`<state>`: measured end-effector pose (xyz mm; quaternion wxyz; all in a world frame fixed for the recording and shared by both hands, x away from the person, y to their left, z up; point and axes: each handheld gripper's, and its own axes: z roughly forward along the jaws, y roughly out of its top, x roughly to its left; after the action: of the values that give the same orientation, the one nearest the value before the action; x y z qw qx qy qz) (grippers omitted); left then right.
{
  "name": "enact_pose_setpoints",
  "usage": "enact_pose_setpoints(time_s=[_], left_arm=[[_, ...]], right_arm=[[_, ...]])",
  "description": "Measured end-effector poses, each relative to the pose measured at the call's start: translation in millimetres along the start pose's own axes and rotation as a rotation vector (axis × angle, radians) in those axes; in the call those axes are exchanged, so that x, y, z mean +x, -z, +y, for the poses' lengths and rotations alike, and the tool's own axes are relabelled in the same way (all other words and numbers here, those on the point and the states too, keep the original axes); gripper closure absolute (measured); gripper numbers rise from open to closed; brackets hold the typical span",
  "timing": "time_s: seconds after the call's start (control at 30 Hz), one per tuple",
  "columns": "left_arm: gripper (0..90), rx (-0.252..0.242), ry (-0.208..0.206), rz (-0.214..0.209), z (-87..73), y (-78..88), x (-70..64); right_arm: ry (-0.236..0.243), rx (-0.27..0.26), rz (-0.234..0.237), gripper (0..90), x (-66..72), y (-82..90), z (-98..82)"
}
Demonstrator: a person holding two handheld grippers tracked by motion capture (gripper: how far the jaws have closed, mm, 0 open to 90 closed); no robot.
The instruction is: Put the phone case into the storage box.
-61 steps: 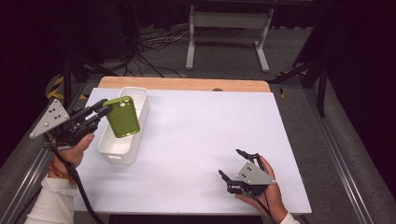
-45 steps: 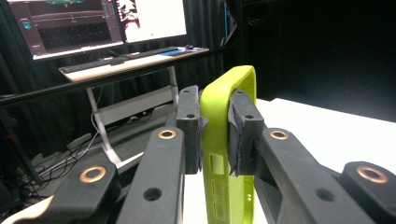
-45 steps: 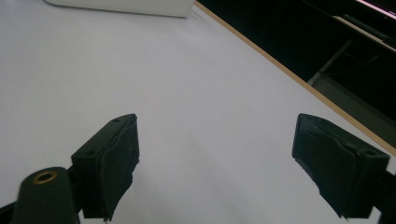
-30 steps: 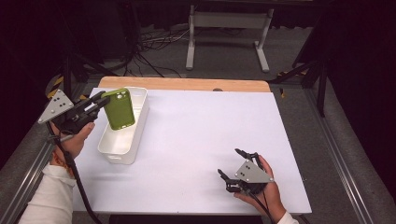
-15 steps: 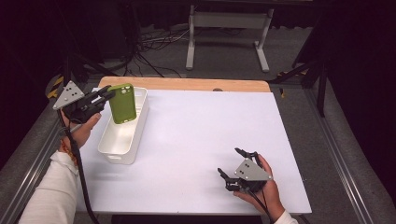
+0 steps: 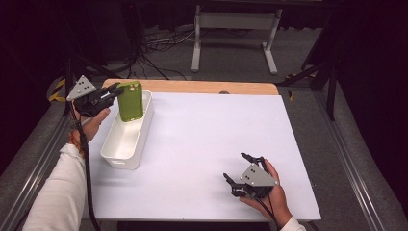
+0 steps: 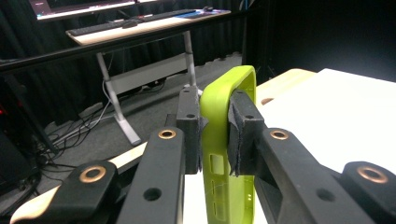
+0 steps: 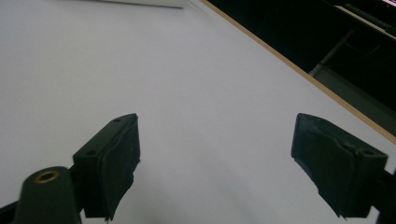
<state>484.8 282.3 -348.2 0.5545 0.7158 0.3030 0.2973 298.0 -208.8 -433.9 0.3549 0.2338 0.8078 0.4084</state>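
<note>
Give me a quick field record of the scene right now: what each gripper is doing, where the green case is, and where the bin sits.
left gripper: shut on the green phone case, fingers pinching one side wall
green phone case: upright, held above the far end of the bin
white bin: on the table's left side, inside looks empty
right gripper: open, nothing between the fingers, low over the near right of the table
table: white top, wooden strip along the far edge

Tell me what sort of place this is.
Probably a lab or studio set up for recording: black curtains around a white-topped table, loose cables on the grey floor, and a desk with a keyboard behind.
</note>
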Motion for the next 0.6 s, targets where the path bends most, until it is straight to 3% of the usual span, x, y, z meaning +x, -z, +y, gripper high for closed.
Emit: enact_pose_setpoints(time_s=[0.27,0.43,0.6], left_arm=[[77.3,0.025,-0.008,0.017,-1.7,-11.9,4.0],[77.3,0.004,0.014,0.016,-5.0,-16.0,11.1],[77.3,0.025,0.012,0.01,-9.5,-24.7,14.0]], right_arm=[[-0.011,0.023,-0.001,16.5,0.6,-2.2,-3.0],[-0.006,0.033,-0.002,16.5,2.5,-2.7,-3.7],[-0.02,0.038,-0.006,16.4,1.1,-2.6,-5.3]])
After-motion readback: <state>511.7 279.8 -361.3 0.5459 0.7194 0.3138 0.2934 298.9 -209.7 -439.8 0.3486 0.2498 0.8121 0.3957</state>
